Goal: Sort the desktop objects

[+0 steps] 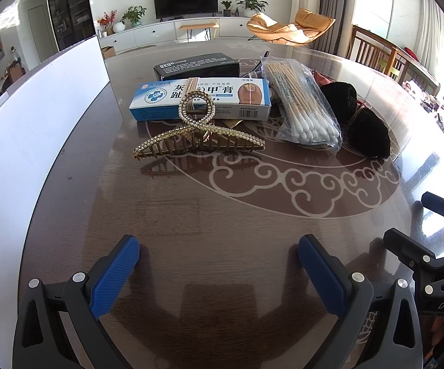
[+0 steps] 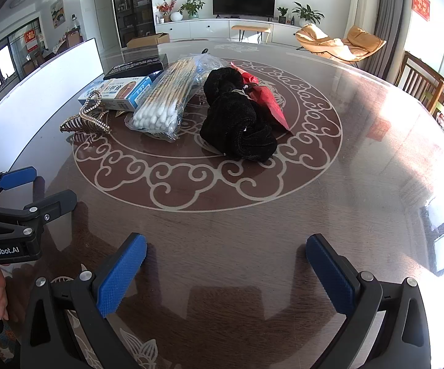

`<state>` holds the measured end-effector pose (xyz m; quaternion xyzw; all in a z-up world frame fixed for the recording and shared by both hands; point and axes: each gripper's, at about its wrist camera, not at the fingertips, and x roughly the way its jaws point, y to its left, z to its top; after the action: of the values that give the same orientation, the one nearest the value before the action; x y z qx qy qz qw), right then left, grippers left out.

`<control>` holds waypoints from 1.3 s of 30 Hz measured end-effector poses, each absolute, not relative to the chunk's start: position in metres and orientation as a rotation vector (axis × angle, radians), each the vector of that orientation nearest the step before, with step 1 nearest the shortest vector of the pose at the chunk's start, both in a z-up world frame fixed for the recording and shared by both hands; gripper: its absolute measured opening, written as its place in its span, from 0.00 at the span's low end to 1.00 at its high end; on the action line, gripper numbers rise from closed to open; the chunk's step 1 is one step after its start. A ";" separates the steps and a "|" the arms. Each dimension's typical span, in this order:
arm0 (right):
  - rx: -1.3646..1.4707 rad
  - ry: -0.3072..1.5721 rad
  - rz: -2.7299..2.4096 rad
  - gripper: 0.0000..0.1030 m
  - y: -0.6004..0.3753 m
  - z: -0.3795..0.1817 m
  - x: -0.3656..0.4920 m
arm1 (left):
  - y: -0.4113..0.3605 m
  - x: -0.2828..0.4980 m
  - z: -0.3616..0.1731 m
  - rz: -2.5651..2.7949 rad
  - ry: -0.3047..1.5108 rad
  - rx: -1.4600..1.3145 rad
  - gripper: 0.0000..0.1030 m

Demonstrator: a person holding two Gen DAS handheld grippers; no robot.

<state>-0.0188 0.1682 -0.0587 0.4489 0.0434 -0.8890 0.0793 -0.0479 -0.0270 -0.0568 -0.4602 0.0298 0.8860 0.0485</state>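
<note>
Closest in, both grippers hover low over the bare front part of the table (image 2: 360, 160), nothing between the fingers yet: the left gripper (image 1: 218, 272) has its blue pads spread wide, and the right gripper (image 2: 226, 272) is spread wide too, so I'd guess sorting hasn't started and they're parked here to size up the pile. Further out, everything's bunched together on the round swirl pattern in the middle of the table, probably dumped there as one heap to be split up. Counting from the front: one gold hair claw (image 1: 195, 132) studded with beads, standing on its teeth just in front of one blue-and-white ointment box (image 1: 200, 98), with one black box (image 1: 197, 64) behind that. Beside the boxes lies one clear bag of cotton swabs (image 1: 305, 104), cotton tips pointing toward the camera. Next to that is one black fuzzy bundle (image 2: 237, 120), maybe a scrunchie or cloth, hard to tell, partly lying on one red packet (image 2: 271, 104). A white board (image 1: 37, 117) runs along the left edge, possibly the drop-off spot, but I can't tell.
</note>
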 end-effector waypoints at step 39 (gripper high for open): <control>1.390 0.169 -2.585 1.00 0.160 -0.057 -0.046 | -0.027 -0.049 -0.057 2.700 0.090 -1.402 1.00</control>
<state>-0.0463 0.1603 -0.0574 0.4705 0.0571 -0.8748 0.1008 -0.0485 -0.0269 -0.0569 -0.4600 0.0295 0.8861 0.0491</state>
